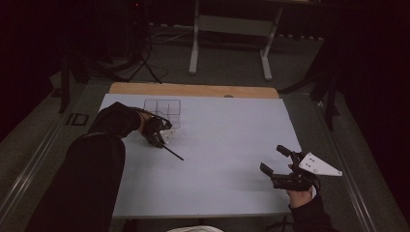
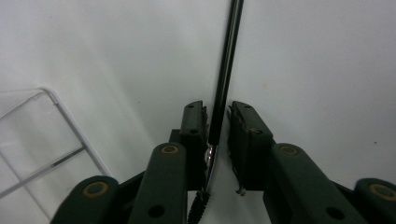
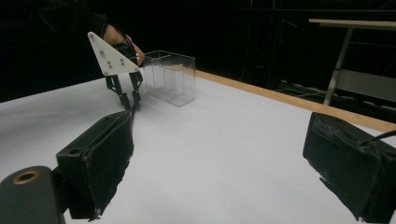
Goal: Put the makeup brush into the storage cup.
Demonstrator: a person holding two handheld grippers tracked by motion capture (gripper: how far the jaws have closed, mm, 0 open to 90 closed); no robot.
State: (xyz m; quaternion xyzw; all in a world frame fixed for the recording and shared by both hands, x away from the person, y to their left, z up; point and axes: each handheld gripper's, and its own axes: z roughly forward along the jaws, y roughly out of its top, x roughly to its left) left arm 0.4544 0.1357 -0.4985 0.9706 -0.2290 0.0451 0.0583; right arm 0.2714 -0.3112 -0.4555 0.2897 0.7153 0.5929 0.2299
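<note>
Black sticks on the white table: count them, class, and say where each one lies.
1. The black stick lies on the table between the left gripper's jaws, beside the clear organiser.

1. The left arm (image 1: 92,169), in a dark sleeve, reaches forward over the far left of the table.
2. The left gripper (image 1: 162,137) points down at the surface, its 2 jaws nearly closed with a thin gap.
3. The right gripper (image 1: 276,162) hangs near the right edge, jaws spread wide.
4. The right hand (image 1: 300,193) holds it from below.
</note>
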